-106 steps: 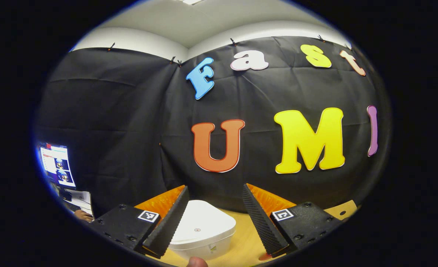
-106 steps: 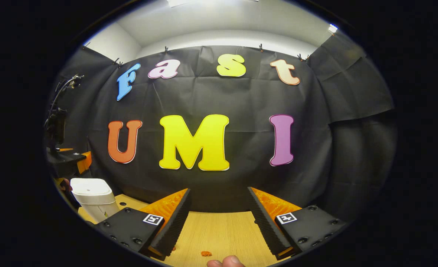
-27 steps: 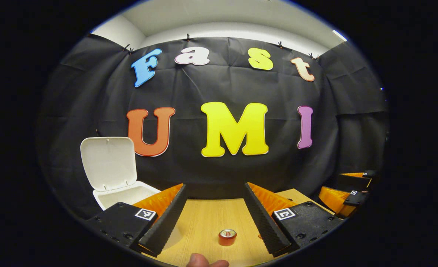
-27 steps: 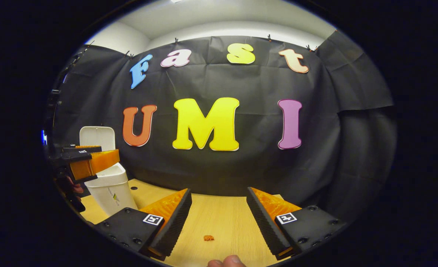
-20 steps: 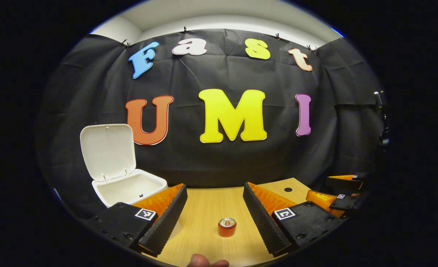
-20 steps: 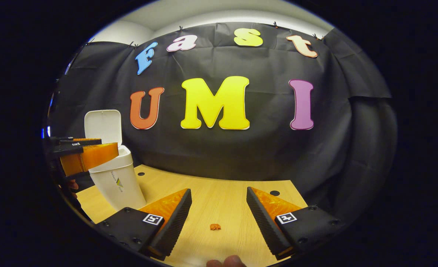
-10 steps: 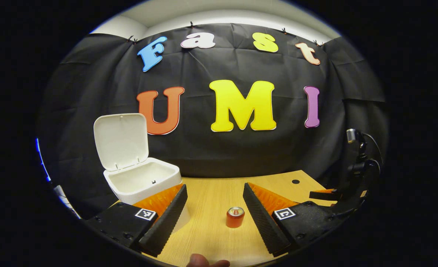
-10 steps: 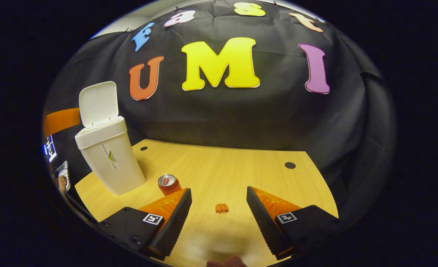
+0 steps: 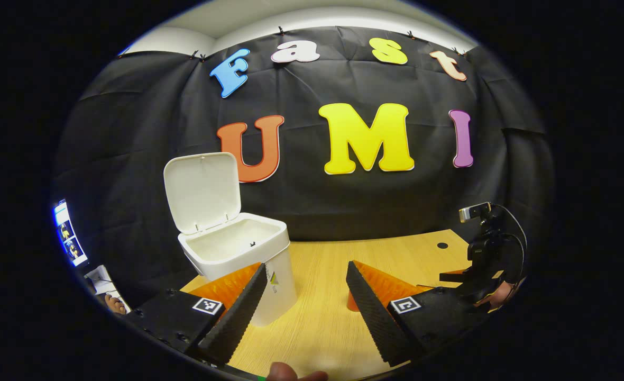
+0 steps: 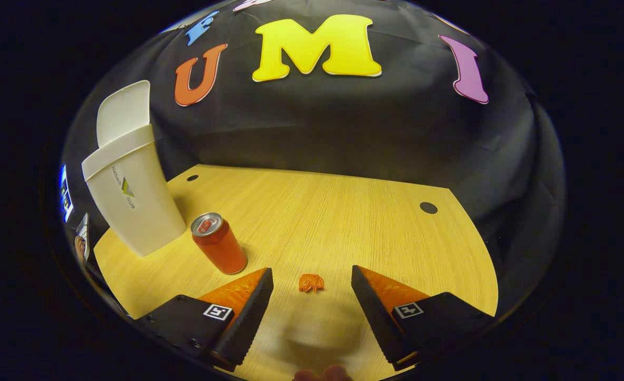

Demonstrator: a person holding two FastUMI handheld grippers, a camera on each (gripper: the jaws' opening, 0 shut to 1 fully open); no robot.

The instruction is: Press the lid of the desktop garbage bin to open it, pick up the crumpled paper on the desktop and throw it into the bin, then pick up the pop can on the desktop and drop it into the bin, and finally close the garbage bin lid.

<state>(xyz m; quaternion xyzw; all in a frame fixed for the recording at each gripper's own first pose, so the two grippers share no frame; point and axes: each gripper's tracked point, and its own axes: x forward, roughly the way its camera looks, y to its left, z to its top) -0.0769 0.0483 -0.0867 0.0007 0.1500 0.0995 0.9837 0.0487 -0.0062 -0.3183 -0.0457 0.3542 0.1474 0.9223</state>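
The white bin [image 9: 238, 251] stands on the wooden table [image 10: 343, 211] with its lid [image 9: 202, 190] raised upright. My left gripper [image 9: 305, 264] hovers open just in front of the bin, nothing between its fingers. The red pop can [image 10: 218, 248] stands upright right of the bin [image 10: 132, 206]; in the left gripper view one finger covers most of it. A small orange crumpled paper [image 10: 311, 282] lies on the table, just below the gap of my right gripper [image 10: 311, 271], which is open and tilted down over it. The right gripper [image 9: 478, 267] also appears at the table's right side.
A lit monitor [image 9: 67, 233] and a person's hand [image 9: 115, 304] sit beyond the table's left edge. Two cable holes [image 10: 428, 207] [image 10: 192, 178] mark the table's back part. The black cloth wall closes the back and right.
The bin lid, shut five seconds ago, now stands up. My right gripper has tipped down toward the table, bringing can and paper into view. The left view has panned, shifting the bin toward centre.
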